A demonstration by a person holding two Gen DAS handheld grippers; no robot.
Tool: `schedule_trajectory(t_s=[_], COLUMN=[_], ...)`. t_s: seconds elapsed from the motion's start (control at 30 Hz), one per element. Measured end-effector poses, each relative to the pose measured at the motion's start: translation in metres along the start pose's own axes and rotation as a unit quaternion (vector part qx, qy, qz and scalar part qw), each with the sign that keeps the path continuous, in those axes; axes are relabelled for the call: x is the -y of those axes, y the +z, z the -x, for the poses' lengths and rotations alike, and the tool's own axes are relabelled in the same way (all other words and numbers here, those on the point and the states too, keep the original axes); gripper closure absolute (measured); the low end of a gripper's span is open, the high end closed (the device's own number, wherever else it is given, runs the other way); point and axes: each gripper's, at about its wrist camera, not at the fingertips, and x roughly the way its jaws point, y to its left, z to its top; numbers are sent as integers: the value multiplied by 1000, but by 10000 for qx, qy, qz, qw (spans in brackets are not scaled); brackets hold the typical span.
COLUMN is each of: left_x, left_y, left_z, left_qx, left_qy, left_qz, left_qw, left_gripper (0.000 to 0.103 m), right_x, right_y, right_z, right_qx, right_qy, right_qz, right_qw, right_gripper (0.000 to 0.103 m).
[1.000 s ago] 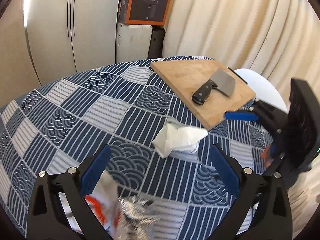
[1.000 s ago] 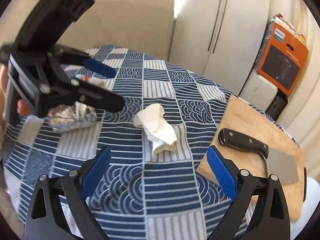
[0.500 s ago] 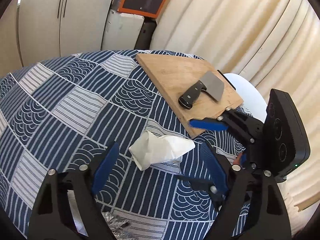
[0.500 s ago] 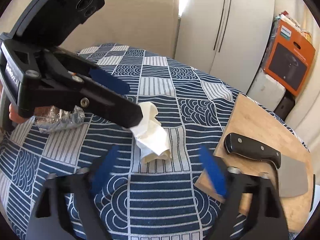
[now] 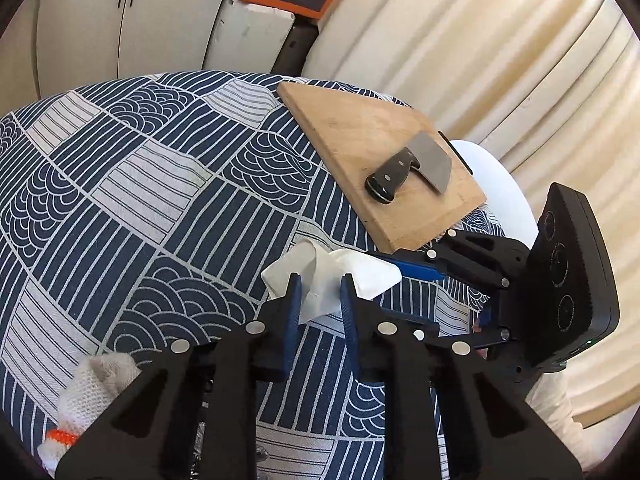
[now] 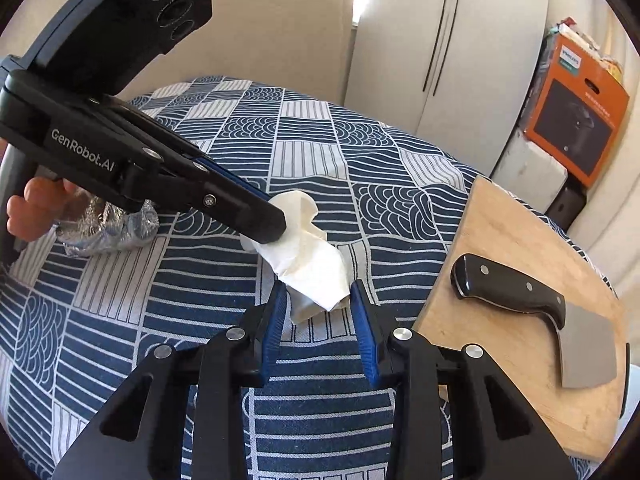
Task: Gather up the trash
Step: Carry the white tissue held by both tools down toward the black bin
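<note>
A second ago both my grippers stood wide; now my left gripper [image 5: 319, 294] has narrowed onto the crumpled tissue [image 5: 332, 276] at frame centre, seemingly pinching it. My right gripper [image 6: 318, 304] brackets its other end, half-closed. Its long axis runs between us.

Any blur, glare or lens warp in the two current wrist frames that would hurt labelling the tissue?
Left wrist: sharp, tissue crisp between the left tongs; fisheye bows the cutting board; curtain upper right runs bright. Right wrist: also sharp; window strip at top blown out; right tongs and cleaver clean; dark corner vignette in both.
</note>
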Motion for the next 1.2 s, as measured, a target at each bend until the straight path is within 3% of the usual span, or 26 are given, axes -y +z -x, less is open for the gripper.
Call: schedule_trajectory(t_s=[0.23, 0.57, 0.93, 1.2], left_x=[13, 28, 57, 74], left_y=[-3, -13, -39, -65], left_z=[6, 29, 73, 106], left_qx=[48, 149, 377, 579], left_qy=[215, 192, 231, 285], left_qz=[-287, -461, -752, -901], left_qw=[9993, 9986, 9962, 9938], left_gripper=[83, 83, 83, 83], right_x=[-8, -21, -68, -102], right_y=[0, -2, 2, 1], right_z=[6, 33, 84, 120], right_qx=[1, 159, 264, 359], right_qy=[-192, -281, -723, -781], right_qz=[-7, -151, 421, 553], right_qw=[9998, 9994, 9961, 9948], right_gripper=[72, 73, 73, 73])
